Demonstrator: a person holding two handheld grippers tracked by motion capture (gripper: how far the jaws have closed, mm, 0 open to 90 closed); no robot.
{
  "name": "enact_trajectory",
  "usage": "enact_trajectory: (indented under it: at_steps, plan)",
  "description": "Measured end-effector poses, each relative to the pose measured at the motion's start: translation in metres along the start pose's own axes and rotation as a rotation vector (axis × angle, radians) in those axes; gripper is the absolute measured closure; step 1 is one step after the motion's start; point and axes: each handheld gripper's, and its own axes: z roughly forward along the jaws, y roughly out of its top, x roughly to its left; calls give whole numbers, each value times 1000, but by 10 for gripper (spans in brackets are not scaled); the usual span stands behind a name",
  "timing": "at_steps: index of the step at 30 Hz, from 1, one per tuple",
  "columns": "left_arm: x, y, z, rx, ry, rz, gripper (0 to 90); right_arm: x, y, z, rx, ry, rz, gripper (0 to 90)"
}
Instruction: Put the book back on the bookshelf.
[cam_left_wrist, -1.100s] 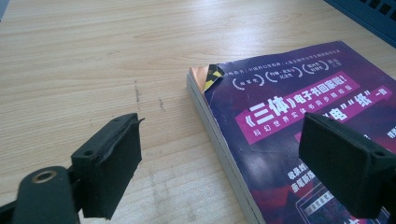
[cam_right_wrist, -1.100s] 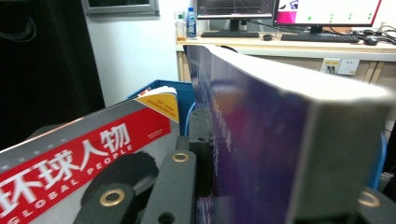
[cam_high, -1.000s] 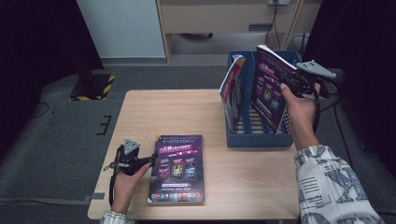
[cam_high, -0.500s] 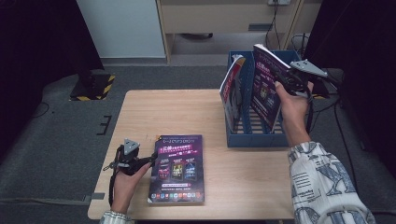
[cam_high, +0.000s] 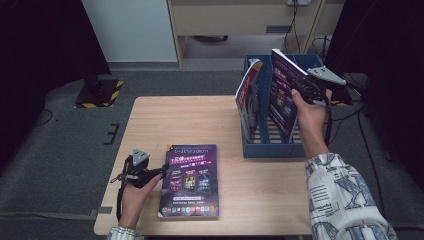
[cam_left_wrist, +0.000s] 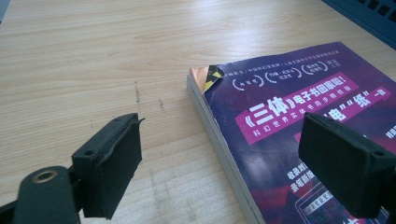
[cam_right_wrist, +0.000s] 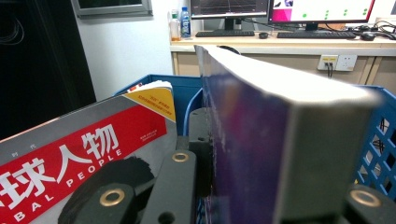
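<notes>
A pale wooden table (cam_high: 200, 125) stands on grey carpet (cam_high: 60, 150), with a white cabinet (cam_high: 127, 30) and a monitor-topped desk (cam_right_wrist: 280, 42) behind.

High view: above my side of table (cam_high: 210, 120), faces forward and down, far, whole table in frame. Left gripper view: rides my left tongs (cam_left_wrist: 219, 154), low, very near flat purple book (cam_left_wrist: 299, 135); high view shares that book (cam_high: 191, 180). Right gripper view: rides my right tongs (cam_right_wrist: 261, 186), faces forward, close on upright book (cam_right_wrist: 252, 140) and blue rack (cam_right_wrist: 378, 140); high view shares both.
</notes>
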Motion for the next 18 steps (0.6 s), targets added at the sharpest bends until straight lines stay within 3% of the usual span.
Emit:
enact_trajectory:
  at_steps: [18]
  plan:
    - [0,0,1,0,-6,1,130,-2,-4,5,-21,-31,-2,823]
